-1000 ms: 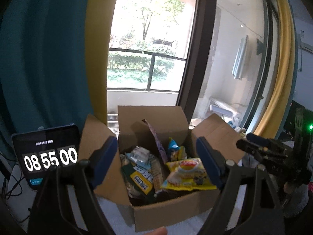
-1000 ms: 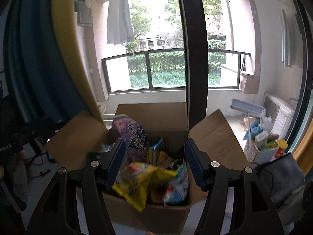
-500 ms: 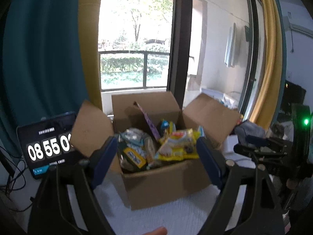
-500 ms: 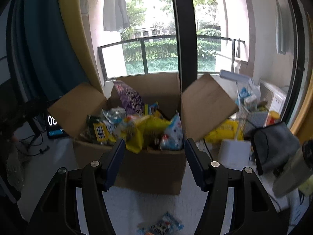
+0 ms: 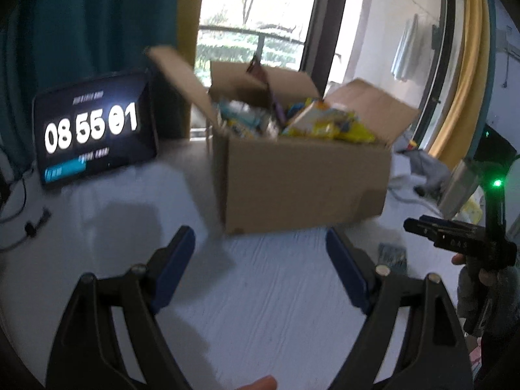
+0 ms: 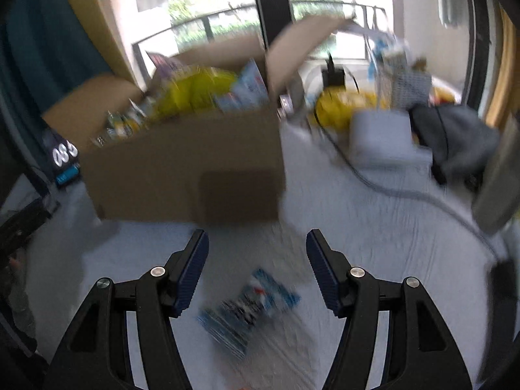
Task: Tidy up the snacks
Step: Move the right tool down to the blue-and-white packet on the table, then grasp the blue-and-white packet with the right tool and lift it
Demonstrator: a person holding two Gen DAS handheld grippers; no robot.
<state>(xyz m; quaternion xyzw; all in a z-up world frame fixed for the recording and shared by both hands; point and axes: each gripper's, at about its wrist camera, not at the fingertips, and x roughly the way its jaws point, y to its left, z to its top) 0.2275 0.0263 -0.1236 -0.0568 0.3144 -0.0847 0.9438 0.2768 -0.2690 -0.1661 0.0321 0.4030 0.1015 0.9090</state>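
Observation:
An open cardboard box (image 5: 302, 178) full of snack packets stands on the white table; it also shows in the right wrist view (image 6: 182, 165). A yellow packet (image 5: 328, 123) lies on top. My left gripper (image 5: 260, 243) is open and empty, in front of the box. My right gripper (image 6: 256, 240) is open and empty above a blue snack packet (image 6: 247, 308) that lies flat on the table; the packet also shows in the left wrist view (image 5: 393, 255). The right gripper also appears at the right of the left wrist view (image 5: 451, 230).
A tablet showing 08 55 01 (image 5: 94, 130) leans left of the box, with cables (image 5: 26, 224) beside it. Right of the box are a grey cloth (image 6: 455, 133), a white block (image 6: 380, 136), a yellow bag (image 6: 341, 104) and a cable (image 6: 390, 191). A window is behind.
Both grippers have pulled back and tilted down from the box toward the table. The blue packet is now larger between the right fingers. The clock reads 01.

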